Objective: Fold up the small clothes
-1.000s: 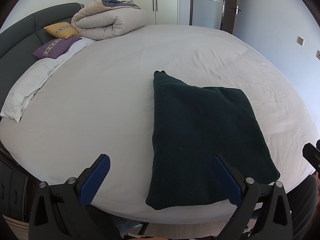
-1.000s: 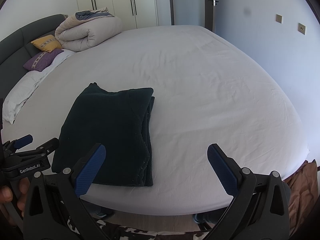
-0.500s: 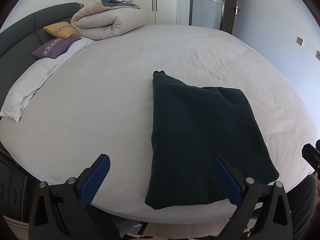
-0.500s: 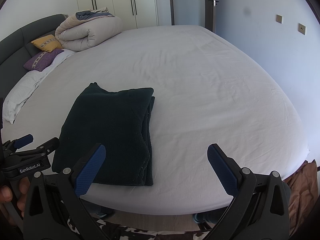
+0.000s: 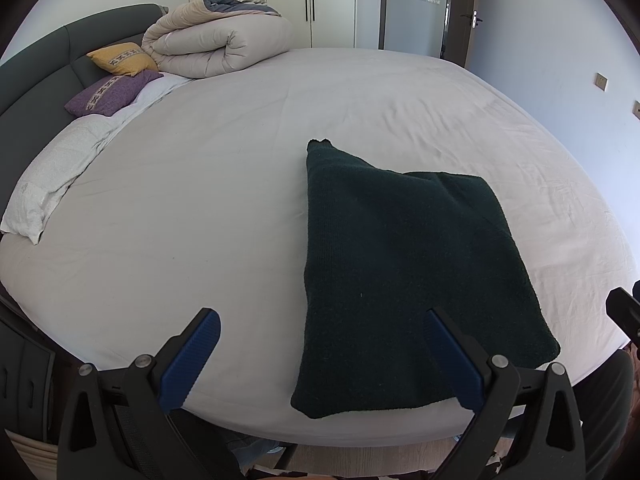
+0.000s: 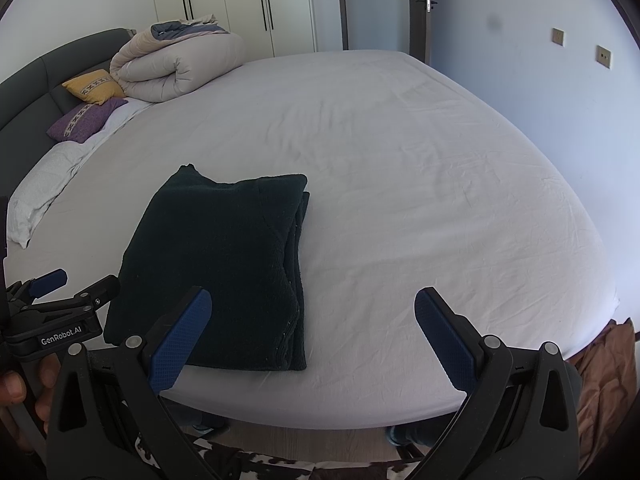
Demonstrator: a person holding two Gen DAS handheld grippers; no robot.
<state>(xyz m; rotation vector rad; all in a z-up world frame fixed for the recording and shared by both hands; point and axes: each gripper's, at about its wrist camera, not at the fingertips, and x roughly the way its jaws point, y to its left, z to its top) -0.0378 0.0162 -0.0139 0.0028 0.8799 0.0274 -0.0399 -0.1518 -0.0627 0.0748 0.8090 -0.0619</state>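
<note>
A dark green knitted garment (image 5: 404, 272) lies folded into a rectangle near the front edge of the bed; the right wrist view shows its stacked layers (image 6: 224, 264) along the right side. My left gripper (image 5: 320, 364) hangs open in front of the bed edge, its right finger over the garment's near corner. My right gripper (image 6: 312, 340) is open too, held off the bed's front edge to the right of the garment, nothing between its blue pads. The left gripper (image 6: 56, 312) also appears at the left of the right wrist view, in a person's hand.
The bed (image 5: 224, 200) has a pale sheet. A rolled beige duvet (image 5: 212, 46), a yellow cushion (image 5: 122, 58), a purple cushion (image 5: 110, 92) and a white pillow (image 5: 52, 176) lie by the dark headboard. Wardrobe doors and a doorway stand behind.
</note>
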